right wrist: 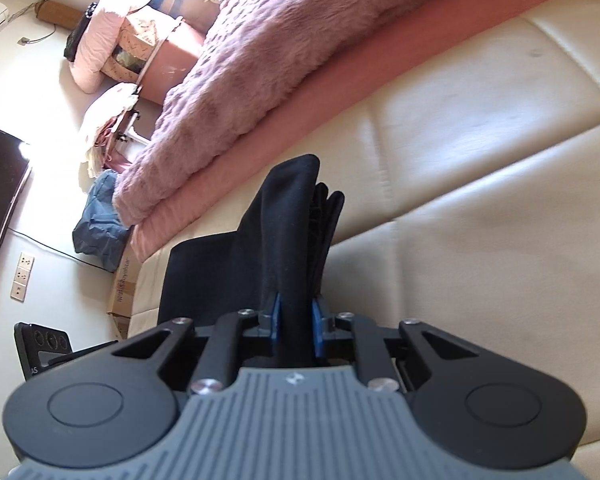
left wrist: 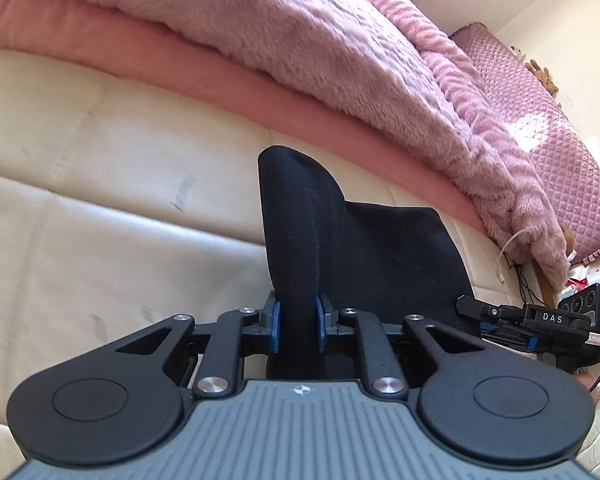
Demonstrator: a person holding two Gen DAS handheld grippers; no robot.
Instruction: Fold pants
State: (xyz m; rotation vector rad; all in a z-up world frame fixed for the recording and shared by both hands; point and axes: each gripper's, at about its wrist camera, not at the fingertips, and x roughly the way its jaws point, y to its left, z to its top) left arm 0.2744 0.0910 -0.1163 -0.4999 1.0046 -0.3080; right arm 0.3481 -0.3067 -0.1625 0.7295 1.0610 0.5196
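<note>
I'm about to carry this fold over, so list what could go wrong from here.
1. The left claw and right claw each pinch only a narrow bunch of the black fabric pants; the cloth could slip out mid-fold.
2. In the right wrist view the gripped layers look splayed and uneven, so the fold may land crooked.
3. The fluffy pink blanket lies close behind; lifted cloth may snag it.

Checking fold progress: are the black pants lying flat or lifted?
Partly lifted: the left tool and right tool each pinch bunched black pants, the rest draping onto the cream surface.
</note>
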